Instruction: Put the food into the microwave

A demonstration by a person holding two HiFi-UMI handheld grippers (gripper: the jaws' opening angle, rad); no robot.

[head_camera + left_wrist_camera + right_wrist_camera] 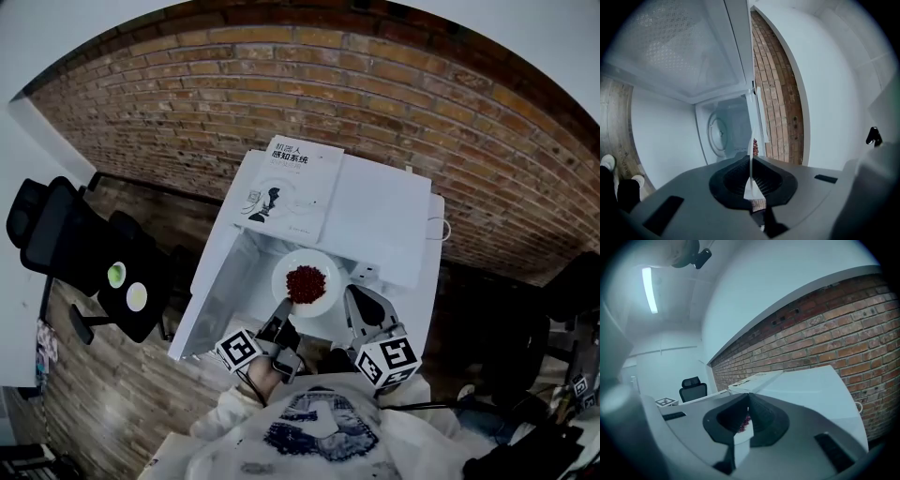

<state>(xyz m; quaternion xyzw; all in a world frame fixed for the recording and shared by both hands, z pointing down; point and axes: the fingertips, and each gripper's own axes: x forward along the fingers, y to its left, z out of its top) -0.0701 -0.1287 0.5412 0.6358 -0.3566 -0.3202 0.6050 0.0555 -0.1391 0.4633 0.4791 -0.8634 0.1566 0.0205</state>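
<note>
A white plate (323, 292) carrying a heap of red food (306, 281) hangs in front of the white microwave (394, 225), whose door (211, 291) stands swung out to the left. My left gripper (284, 315) is shut on the plate's near-left rim, my right gripper (352, 302) on its near-right rim. In the left gripper view the plate (751, 180) shows edge-on between the closed jaws, with the food (755, 146) beyond and the glass turntable (719, 133) inside the cavity. The right gripper view has the plate (742, 437) clamped and the food (746, 421) just past the pads.
A book (291, 187) lies on the microwave's top. A brick wall (394, 103) runs behind it. Left of the door stands a black office chair (80, 248) on wooden floor. The person's white sleeves and torso fill the bottom of the head view.
</note>
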